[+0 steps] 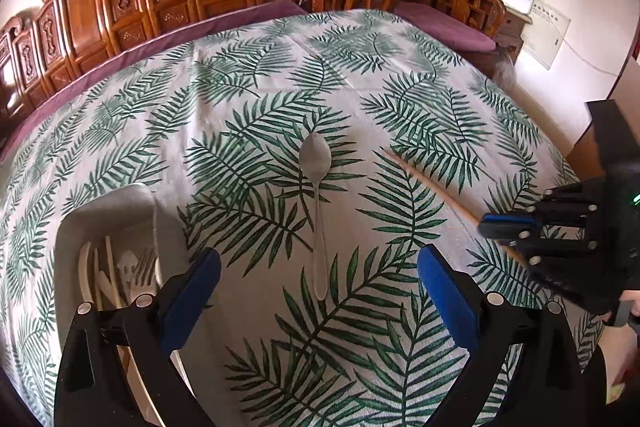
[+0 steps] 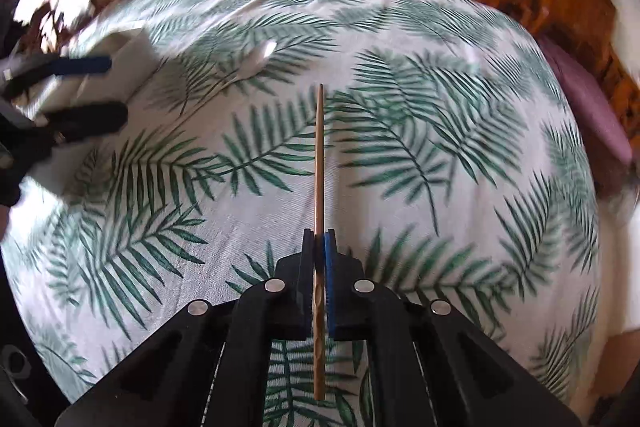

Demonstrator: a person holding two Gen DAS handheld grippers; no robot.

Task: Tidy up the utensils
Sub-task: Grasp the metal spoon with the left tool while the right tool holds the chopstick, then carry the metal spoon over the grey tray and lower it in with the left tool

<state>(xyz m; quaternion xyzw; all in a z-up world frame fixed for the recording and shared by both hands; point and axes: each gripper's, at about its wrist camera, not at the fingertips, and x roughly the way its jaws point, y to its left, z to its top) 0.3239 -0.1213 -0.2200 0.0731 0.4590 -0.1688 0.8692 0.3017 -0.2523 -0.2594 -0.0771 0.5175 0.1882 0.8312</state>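
Right gripper (image 2: 319,247) is clamped on a chopstick (image 2: 319,163); only the left view shows the left gripper (image 1: 319,279) fingers spread around the spoon (image 1: 316,183), tray (image 1: 120,211) beside.

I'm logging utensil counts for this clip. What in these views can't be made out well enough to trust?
- Grey tray, left wrist view: the left claw covers its near end, so its white utensils cannot be counted.
- Spoon, right wrist view: motion blur smears it.
- Chopstick, right wrist view: its gripped stretch is hidden inside the right claw; one stick or two is unclear.
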